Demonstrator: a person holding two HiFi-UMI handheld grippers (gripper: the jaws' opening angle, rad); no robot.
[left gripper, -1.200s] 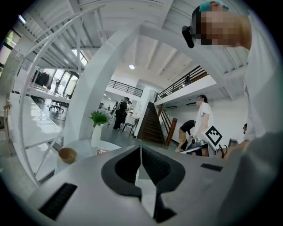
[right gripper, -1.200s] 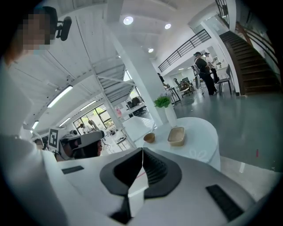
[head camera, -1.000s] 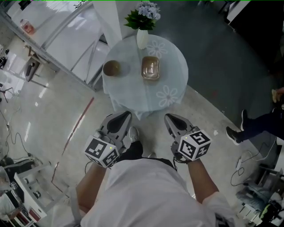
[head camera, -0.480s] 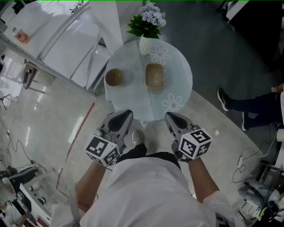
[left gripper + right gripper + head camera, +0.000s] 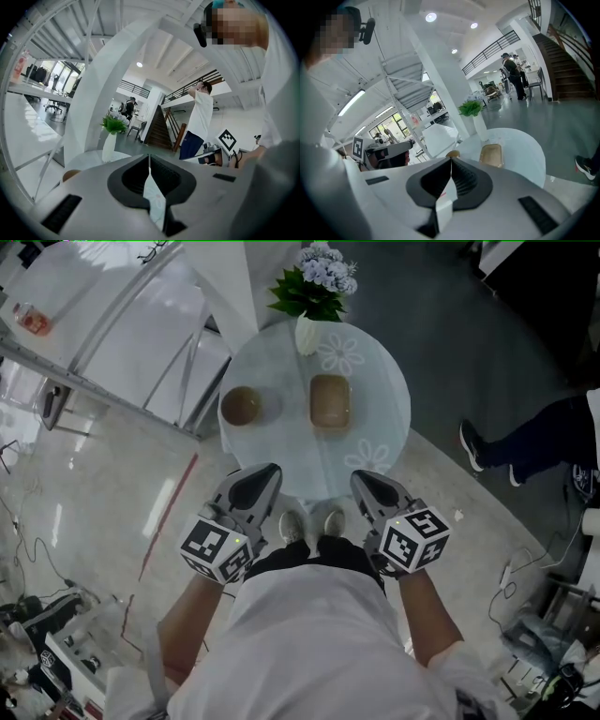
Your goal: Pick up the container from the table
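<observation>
A rectangular tan container lies on the round white table, right of a round brown bowl. Both grippers hang at the table's near edge, short of both objects. My left gripper is shut on nothing, its tip below the bowl. My right gripper is also shut and empty, below and right of the container. The right gripper view shows the container ahead past the closed jaws, with the bowl to its left. In the left gripper view only the bowl's edge shows.
A white vase with green leaves and pale flowers stands at the table's far edge. A white stair frame runs along the left. Another person's legs are on the floor at right. Cables and equipment lie at lower right.
The table has come closer to the grippers and now sits just ahead of their tips. The other person's legs at right have shifted. Both grippers stay shut.
</observation>
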